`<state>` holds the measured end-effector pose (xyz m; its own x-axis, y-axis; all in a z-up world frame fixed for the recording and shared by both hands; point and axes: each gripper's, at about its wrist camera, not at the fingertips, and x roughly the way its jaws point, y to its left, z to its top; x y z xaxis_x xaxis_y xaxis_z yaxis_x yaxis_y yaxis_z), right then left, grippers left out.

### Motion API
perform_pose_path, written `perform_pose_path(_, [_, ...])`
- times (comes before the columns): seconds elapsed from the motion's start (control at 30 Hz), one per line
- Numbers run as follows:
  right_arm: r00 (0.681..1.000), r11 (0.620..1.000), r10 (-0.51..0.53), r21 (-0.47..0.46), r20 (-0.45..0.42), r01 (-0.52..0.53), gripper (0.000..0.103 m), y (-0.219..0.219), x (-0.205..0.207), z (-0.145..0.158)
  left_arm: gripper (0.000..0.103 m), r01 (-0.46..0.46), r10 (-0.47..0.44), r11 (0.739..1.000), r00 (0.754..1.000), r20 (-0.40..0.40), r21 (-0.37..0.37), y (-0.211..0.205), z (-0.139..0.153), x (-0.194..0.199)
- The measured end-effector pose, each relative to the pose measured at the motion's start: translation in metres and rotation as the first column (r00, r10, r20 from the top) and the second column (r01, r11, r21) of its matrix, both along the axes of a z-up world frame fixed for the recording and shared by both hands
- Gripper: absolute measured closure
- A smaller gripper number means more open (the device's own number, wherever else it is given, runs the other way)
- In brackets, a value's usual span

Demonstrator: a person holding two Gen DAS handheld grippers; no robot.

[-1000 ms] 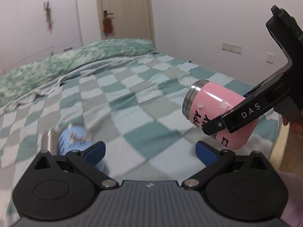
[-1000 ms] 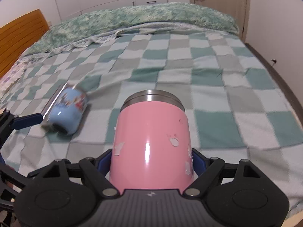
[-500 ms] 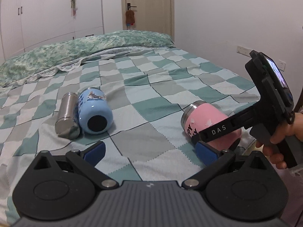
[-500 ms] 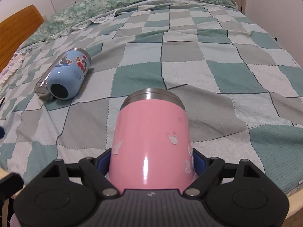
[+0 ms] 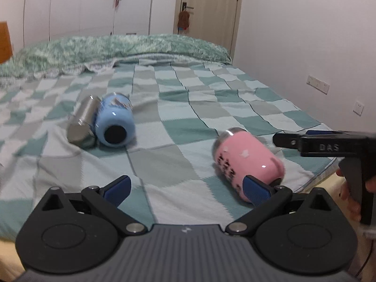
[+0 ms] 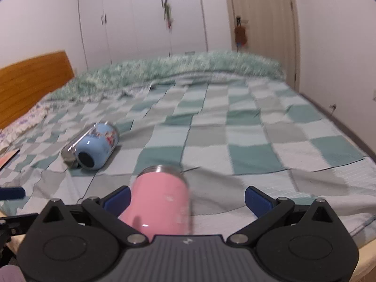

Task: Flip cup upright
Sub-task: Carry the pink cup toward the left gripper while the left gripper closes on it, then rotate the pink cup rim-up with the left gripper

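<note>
Right hand-held gripper [image 6: 186,199] now open, pink cup [image 6: 161,203] released, lying sideways on bed [image 6: 253,155] between fingers. Left hand-held gripper [image 5: 186,188] open, empty. Flip undone.

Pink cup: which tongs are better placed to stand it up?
Right. The right tongs are open with the pink cup lying on its side between their fingers. The left tongs, also open, sit off to its side.
</note>
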<state>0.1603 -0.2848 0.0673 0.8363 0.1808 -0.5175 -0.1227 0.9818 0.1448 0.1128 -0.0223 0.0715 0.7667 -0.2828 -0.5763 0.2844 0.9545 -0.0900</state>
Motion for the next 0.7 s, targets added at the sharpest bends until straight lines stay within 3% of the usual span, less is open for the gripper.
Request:
perform_pose_path(0.13, [0.997, 1.000, -0.029, 0.006, 0.077, 0.029, 0.000, -0.021, -0.014, -0.009, 0.000, -0.020, 0.020, 1.000, 0.999, -0.030, -0.007, -0.020, -0.004, 0.006])
perform_pose_path(0.5, [0.984, 0.999, -0.036, 0.002, 0.173, 0.036, 0.000, -0.062, -0.019, -0.037, 0.000, -0.051, 0.055, 0.998, 0.994, -0.094, 0.043, -0.082, 0.005, 0.049])
perform_pose_path(0.7, [0.977, 0.998, -0.057, 0.043, 0.205, 0.049, 0.000, -0.084, -0.011, -0.047, 0.000, -0.074, 0.086, 0.995, 0.978, -0.192, 0.067, -0.117, -0.003, 0.091])
